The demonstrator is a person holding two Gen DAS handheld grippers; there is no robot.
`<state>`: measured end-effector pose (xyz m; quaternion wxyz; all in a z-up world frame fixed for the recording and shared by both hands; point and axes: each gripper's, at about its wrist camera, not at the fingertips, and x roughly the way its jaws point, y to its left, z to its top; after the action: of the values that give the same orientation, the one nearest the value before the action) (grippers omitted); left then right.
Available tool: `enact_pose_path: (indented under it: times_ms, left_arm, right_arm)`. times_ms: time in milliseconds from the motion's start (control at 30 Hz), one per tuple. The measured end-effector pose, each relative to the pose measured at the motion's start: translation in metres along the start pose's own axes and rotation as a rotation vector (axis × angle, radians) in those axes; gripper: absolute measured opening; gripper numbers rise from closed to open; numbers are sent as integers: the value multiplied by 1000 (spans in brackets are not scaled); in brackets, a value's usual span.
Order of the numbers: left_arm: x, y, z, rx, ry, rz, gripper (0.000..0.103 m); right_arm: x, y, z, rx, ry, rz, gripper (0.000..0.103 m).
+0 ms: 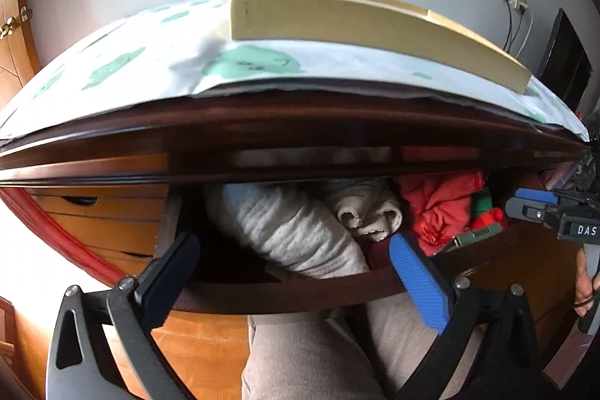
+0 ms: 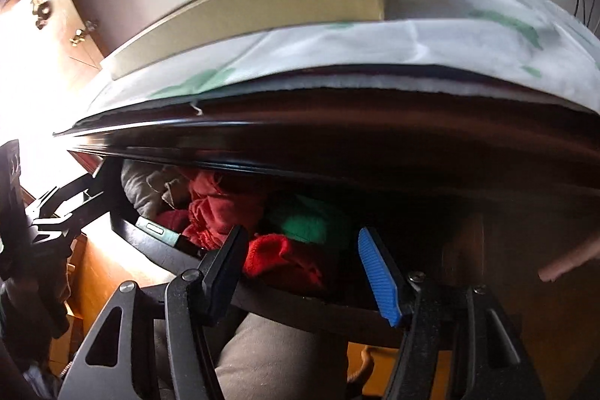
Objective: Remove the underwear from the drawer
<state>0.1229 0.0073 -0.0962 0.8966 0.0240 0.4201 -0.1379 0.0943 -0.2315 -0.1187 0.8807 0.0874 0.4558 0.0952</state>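
Underwear is what I'm after, and the open drawer (image 1: 285,291) is stuffed with soft rolled and bunched cloth, so honestly I can't say which piece counts yet. From the left wrist view there's a pale knit roll (image 1: 296,235) lying front and centre, a cream rolled piece (image 1: 365,212) just beside it, then a crumpled red garment (image 1: 438,208) further right with something green (image 1: 481,203) tucked behind it. From the right wrist view the red fabric (image 2: 277,255) sits closest, touching the green piece (image 2: 311,222).

All of it should be light, floppy and non-slippery, nothing fragile. I'd pinch a raised fold or the end of a roll, not the flat middle, and expect it to unroll and drag its neighbours along, since everything is packed touching.

My left gripper (image 1: 296,259) is spread wide with nothing between the fingers, hovering over the front edge in line with the pale roll. My right gripper (image 2: 300,261) is about half open and empty, aimed at the red cloth.

Further out: the dresser top carries a white cloth with green blobs (image 1: 157,55) and a flat tan box (image 1: 356,25). My trouser leg (image 1: 318,355) shows below the drawer.
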Motion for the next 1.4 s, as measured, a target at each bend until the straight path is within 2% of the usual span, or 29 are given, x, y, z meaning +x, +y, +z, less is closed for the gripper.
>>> enact_pose_path:
  times_ms: [267, 467, 667, 800, 1100, 1133, 1200, 1267, 1333, 1400]
  left_arm:
    - [-1, -4, -13, 3, 55, -31, 103]
    - [-19, -8, -33, 10, 97, -45, 103]
    - [-24, -6, -53, 1, 177, -100, 103]
    - [-28, -6, -59, 9, 179, -106, 103]
    - [-28, -9, -49, 8, 177, -104, 103]
    - [-28, -8, -46, 7, 180, -102, 103]
    - [-27, -4, -57, 15, 184, -89, 103]
    - [-29, -8, -53, 57, 187, -46, 103]
    - [-39, -11, -48, 106, 159, 21, 103]
    - [-51, -16, -35, 136, 117, 63, 103]
  right_arm:
    - [6, 2, -11, 24, 86, 48, 64]
    - [1, 9, -34, 46, 155, 77, 64]
    - [-3, 13, -58, 76, 238, 112, 64]
    - [-8, 14, -75, 79, 258, 122, 64]
    - [-5, 16, -68, 91, 275, 118, 64]
    - [-13, 7, -70, 91, 275, 116, 64]
    - [-8, 13, -76, 96, 280, 112, 66]
    - [-8, 12, -79, 103, 298, 106, 66]
    - [-5, 13, -73, 110, 341, 87, 66]
    - [-10, 22, -61, 95, 321, 88, 66]
